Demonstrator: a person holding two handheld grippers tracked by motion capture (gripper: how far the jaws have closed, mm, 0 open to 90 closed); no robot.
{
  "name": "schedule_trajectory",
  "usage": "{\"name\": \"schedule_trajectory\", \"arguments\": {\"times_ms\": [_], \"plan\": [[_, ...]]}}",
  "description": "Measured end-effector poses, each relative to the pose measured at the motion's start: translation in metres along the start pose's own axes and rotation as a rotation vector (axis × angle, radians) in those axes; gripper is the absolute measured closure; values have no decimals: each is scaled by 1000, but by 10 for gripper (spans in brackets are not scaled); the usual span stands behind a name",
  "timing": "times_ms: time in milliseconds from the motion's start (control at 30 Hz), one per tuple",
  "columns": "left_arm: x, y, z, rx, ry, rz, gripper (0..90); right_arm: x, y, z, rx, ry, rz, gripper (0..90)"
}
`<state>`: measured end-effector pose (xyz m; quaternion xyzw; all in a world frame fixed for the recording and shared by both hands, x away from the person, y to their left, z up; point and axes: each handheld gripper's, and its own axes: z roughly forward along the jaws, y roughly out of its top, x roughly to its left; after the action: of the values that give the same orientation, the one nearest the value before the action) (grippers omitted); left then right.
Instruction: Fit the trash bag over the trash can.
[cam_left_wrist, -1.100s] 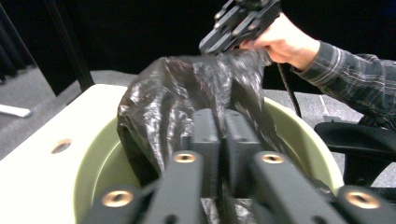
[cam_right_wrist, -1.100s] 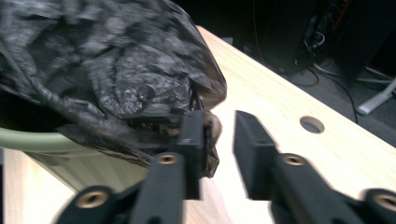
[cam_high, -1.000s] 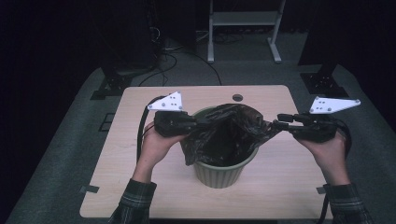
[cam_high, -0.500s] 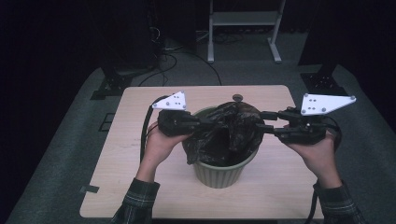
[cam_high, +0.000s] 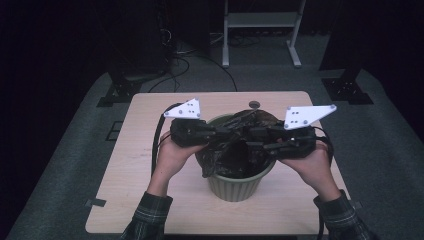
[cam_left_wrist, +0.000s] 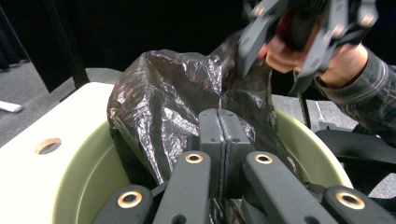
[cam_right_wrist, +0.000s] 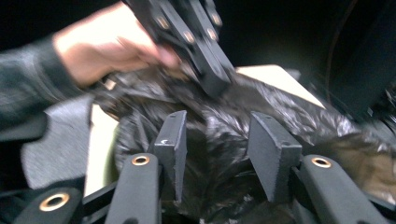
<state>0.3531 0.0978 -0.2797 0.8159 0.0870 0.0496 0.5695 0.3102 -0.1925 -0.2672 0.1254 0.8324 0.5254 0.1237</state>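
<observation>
Sitting in green ribbed pot (cam_high: 235, 180) at table (cam_high: 125, 200) centre: crumpled black plastic bag (cam_high: 235, 150). Left gripper (cam_left_wrist: 219, 135) at pot's left rim, jaws pressed together, pinching bag film. Right gripper (cam_right_wrist: 217, 154) over pot's right side, jaws spread apart above bag, gripping nothing. 2 grippers near each other above pot.
</observation>
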Motion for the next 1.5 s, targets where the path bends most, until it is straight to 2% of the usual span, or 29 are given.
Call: {"name": "schedule_trajectory", "arguments": {"times_ms": [67, 167, 367, 533, 800, 900, 1067, 1133, 1233, 1300, 1367, 1433, 1500], "plan": [[0, 0, -1, -1, 1, 3, 895, -2, -3, 8, 41, -30, -4, 644], [0, -1, -4, -9, 4, 0, 895, -5, -7, 14, 65, -48, -15, 892], [3, -4, -13, -18, 26, -11, 895, -5, -12, 6, 53, -40, -14, 900], [9, -10, -28, -26, 77, -30, 895, -2, -19, -8, 33, -35, -12, 900], [15, -35, -72, -51, 161, -85, 896, -3, -48, -51, -2, -73, 46, 900], [16, -47, -88, -59, 195, -110, 896, -3, -62, -64, 7, -88, 66, 900], [16, -71, -105, -41, 252, -161, 896, -2, -86, -70, 33, -93, 98, 900], [16, -78, -107, -40, 249, -172, 892, -3, -95, -70, 39, -90, 117, 900], [15, -77, -105, -38, 241, -161, 819, -3, -98, -70, 38, -86, 125, 900], [13, -71, -102, -52, 244, -145, 711, -3, -95, -69, 33, -79, 118, 900], [10, -62, -100, -68, 262, -113, 585, -2, -91, -69, 32, -77, 111, 900], [8, -52, -96, -73, 273, -67, 500, -2, -88, -69, 27, -77, 104, 900], [7, -43, -93, -71, 261, -50, 470, -2, -87, -69, 28, -78, 101, 900]]}}
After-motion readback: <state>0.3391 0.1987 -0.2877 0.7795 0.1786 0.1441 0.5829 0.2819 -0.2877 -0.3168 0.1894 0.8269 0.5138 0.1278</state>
